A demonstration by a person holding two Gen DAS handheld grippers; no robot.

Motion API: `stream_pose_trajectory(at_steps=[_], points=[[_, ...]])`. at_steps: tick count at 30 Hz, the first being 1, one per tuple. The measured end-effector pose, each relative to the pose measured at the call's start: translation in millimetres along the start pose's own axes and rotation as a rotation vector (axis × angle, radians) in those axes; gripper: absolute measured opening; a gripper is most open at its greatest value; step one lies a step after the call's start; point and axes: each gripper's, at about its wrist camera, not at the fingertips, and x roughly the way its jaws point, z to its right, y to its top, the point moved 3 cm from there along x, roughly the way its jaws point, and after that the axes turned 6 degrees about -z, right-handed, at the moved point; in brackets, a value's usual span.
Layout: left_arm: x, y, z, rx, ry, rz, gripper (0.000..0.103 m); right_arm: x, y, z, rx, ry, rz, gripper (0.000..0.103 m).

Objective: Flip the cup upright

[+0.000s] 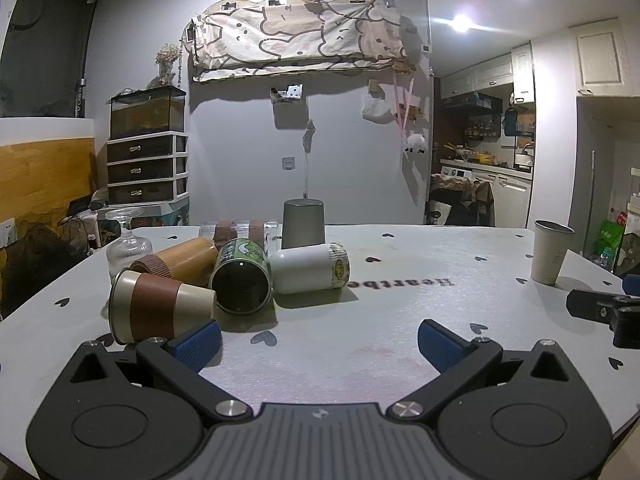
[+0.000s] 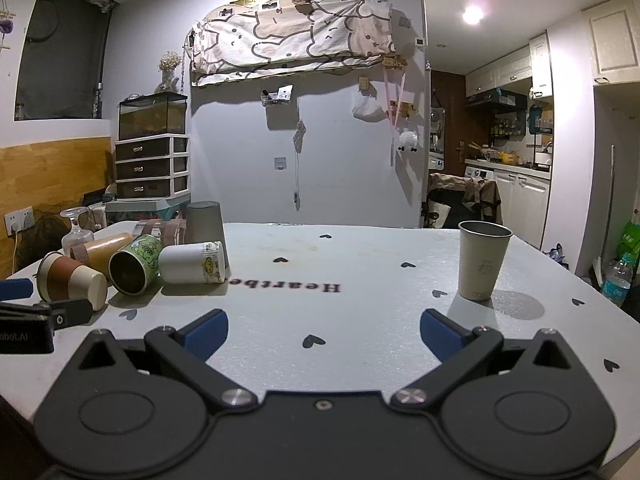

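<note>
Several cups lie in a cluster on the white table. A brown-banded cream cup lies on its side, nearest my left gripper, which is open and empty just right of it. A green printed cup, a white cup and a bamboo-coloured cup also lie on their sides. A grey cup stands upside down behind them. A grey cup stands upright at the right. My right gripper is open and empty, left of and nearer than that cup.
A clear stemmed glass stands upside down at the table's far left. Clear glasses with brown bands lie behind the cluster. The right gripper shows at the left wrist view's right edge. A drawer unit stands by the wall.
</note>
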Motion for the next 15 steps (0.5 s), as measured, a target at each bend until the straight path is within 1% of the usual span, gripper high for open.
stream_pose_trajectory(at_steps=[15], points=[[0.5,0.2,2.1,0.001,-0.010,0.000,0.103,-1.3,0.6,2.1,0.002,-0.006,-0.001,0.103]])
